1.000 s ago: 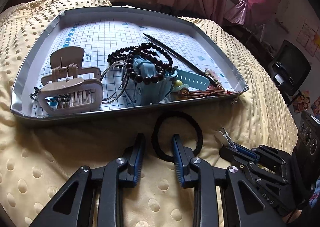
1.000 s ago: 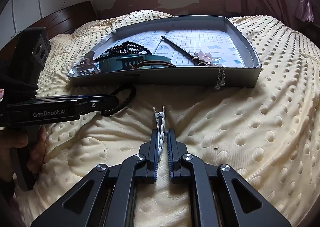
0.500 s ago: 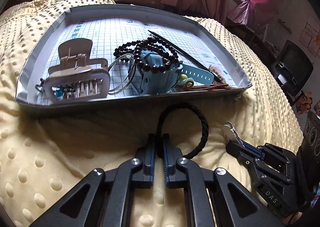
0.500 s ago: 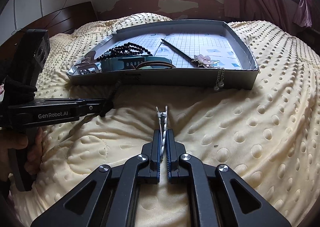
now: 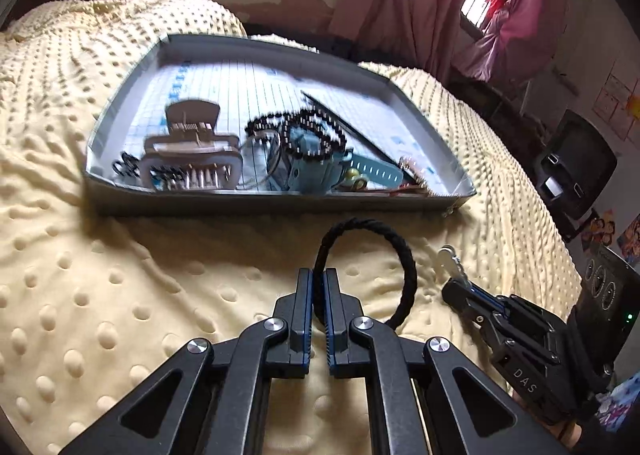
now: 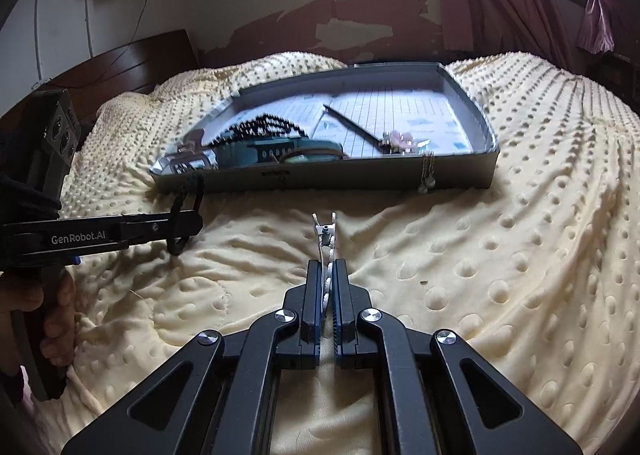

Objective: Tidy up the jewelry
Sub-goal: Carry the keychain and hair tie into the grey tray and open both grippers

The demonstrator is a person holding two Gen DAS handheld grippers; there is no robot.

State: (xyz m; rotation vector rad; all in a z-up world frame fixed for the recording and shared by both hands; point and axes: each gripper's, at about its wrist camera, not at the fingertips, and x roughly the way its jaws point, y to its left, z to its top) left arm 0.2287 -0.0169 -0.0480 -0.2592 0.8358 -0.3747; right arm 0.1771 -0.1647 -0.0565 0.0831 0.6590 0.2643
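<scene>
Both hand-held grippers pinch closed: left (image 5: 316, 287) on braided black hair tie (image 5: 404, 271), right (image 6: 328, 279) on slim metal clip (image 6: 325, 233).

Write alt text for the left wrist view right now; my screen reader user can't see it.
The left gripper is shut on a black braided hair tie, lifted over a yellow dotted blanket. Ahead sits a grey tray holding a beige claw clip, black beads and a blue strap. At right, the right gripper holds a small white clip.
</scene>
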